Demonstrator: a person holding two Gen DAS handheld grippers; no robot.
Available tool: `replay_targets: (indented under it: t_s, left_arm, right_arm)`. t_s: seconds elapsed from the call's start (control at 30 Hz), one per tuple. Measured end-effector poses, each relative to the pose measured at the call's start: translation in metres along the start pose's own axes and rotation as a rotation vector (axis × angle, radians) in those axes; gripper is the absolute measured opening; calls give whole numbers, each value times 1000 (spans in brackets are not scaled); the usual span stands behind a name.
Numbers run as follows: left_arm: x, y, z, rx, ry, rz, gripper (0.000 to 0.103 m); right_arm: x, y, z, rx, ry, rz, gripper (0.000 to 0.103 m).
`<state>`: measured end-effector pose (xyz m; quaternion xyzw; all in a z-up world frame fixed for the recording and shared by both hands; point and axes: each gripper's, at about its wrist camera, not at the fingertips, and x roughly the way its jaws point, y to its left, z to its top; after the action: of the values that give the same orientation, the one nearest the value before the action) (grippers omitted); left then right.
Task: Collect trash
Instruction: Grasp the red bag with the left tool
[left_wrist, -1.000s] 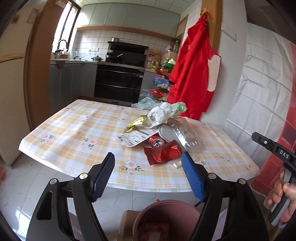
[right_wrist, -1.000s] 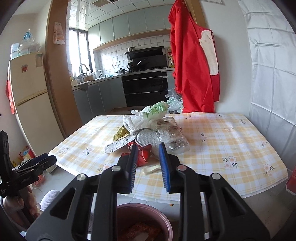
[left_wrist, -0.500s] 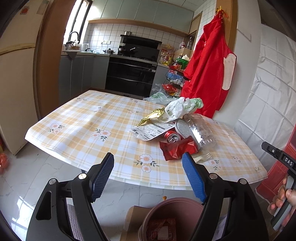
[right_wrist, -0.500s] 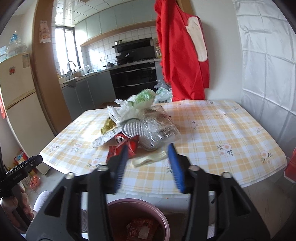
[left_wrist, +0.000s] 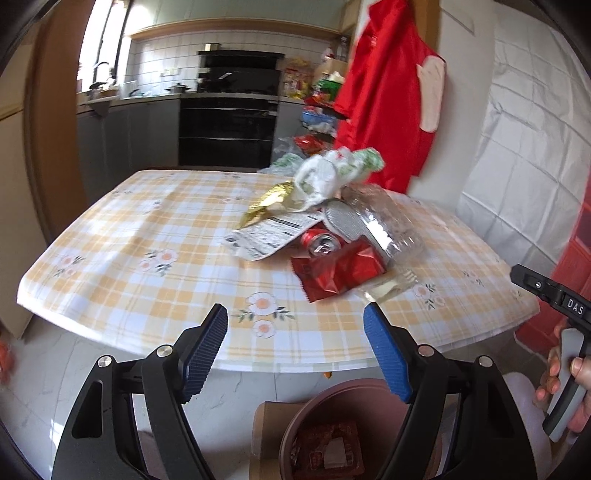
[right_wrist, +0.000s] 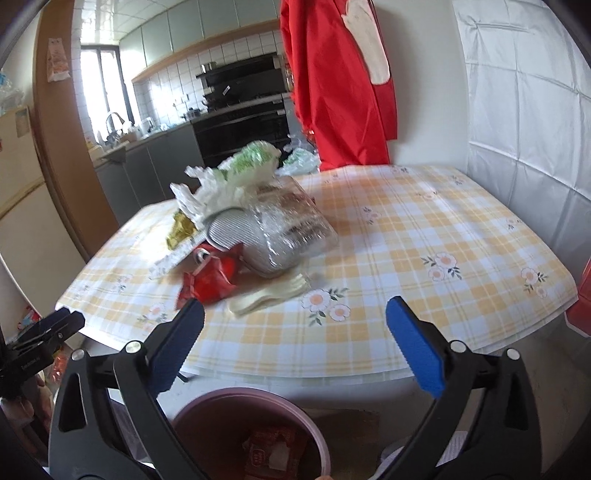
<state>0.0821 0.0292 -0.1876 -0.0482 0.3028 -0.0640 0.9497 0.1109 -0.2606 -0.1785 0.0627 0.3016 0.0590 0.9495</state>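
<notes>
A pile of trash lies on the yellow checked table (left_wrist: 147, 266): a red wrapper (left_wrist: 338, 273) (right_wrist: 212, 278), a red can (left_wrist: 321, 242), a clear plastic container (left_wrist: 384, 225) (right_wrist: 291, 229), a printed white packet (left_wrist: 269, 236), a gold wrapper (left_wrist: 266, 205), a white and green plastic bag (left_wrist: 332, 173) (right_wrist: 236, 173) and a pale plastic spoon (right_wrist: 266, 297). A maroon bin (left_wrist: 332, 424) (right_wrist: 251, 432) with a wrapper inside stands on the floor below the table's near edge. My left gripper (left_wrist: 295, 350) and my right gripper (right_wrist: 295, 339) are both open and empty, above the bin, short of the pile.
A red apron (left_wrist: 388, 96) hangs on the wall behind the table. A white sheeted wall (right_wrist: 524, 110) runs along the right. A cardboard piece (left_wrist: 269, 439) lies under the bin. The kitchen oven (left_wrist: 227, 129) and counters are far behind.
My right gripper has opened wide from nearly shut. Both grippers have moved closer to the table edge and the trash pile looks larger. The left gripper stays open.
</notes>
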Motion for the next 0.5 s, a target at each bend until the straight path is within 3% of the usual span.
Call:
replay_targets:
  t_s: [0.17,0.3,0.5]
  left_arm:
    - [43,-24,11,126,32,-57,73]
    - [81,-31,24,172,77,-137,65]
    - [138,-41,42,290,126,-162,61]
  right_arm:
    - [20,-10,-7,10,39,-19,97]
    - [41,-20,-14,41,89,-37,97]
    - [68,-34,-16,72,124,-45,97]
